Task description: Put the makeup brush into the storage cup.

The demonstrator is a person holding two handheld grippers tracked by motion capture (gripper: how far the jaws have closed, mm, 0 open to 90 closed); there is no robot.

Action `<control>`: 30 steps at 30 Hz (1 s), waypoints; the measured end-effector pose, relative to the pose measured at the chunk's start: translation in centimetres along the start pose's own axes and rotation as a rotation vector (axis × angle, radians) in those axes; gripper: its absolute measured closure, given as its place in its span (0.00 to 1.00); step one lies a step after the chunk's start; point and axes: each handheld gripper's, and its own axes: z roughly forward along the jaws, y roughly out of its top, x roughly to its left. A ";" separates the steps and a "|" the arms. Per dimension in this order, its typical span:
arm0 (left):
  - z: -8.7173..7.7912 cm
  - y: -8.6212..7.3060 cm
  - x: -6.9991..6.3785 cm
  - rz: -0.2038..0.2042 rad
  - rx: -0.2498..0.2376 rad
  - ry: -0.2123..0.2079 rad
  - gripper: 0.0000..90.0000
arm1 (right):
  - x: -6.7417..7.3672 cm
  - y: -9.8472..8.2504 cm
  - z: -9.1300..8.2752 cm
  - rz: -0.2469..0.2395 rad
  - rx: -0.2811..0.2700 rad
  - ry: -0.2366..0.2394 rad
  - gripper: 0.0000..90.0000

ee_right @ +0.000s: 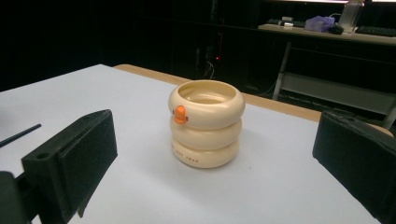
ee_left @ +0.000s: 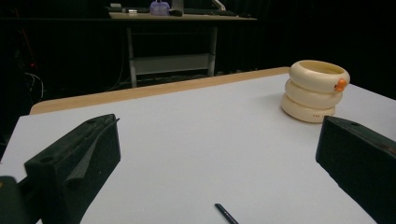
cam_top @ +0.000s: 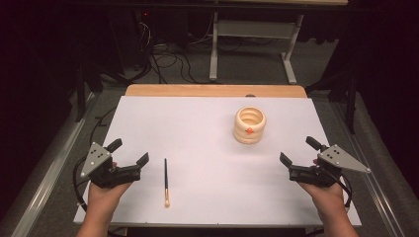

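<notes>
A cream cup [cam_top: 249,125] made of three stacked rings, with a small orange beak on its side, stands upright at the back right of the white table top [cam_top: 197,118]. A thin dark paintbrush [cam_top: 166,181] with a pale tip lies near the front, left of centre. My left gripper [cam_top: 129,151] rests at the front left, just left of the brush, open and holding nothing. At the front right, my right gripper [cam_top: 298,150] is open and faces the cup [ee_right: 205,123], well short of it. The left gripper view has the brush's end [ee_left: 226,213] between the jaws, untouched.
A wooden strip [cam_top: 215,90] borders the far edge of the table. Beyond it are a metal desk frame [cam_top: 252,37] and cables [cam_top: 168,61] on a dark floor. A wide white surface lies between the brush and the cup.
</notes>
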 end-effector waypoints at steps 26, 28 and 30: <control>-0.1 0.1 -0.1 -0.012 0.007 0.003 0.01 | 0.1 -0.1 -0.2 -0.018 -0.002 -0.003 0.02; -0.1 0.1 -0.1 -0.012 0.008 0.004 0.01 | 0.1 -0.1 -0.2 -0.019 -0.002 -0.002 0.02; -0.2 0.1 -0.1 -0.013 0.009 0.005 0.01 | 0.1 -0.1 -0.2 -0.018 -0.003 -0.005 0.02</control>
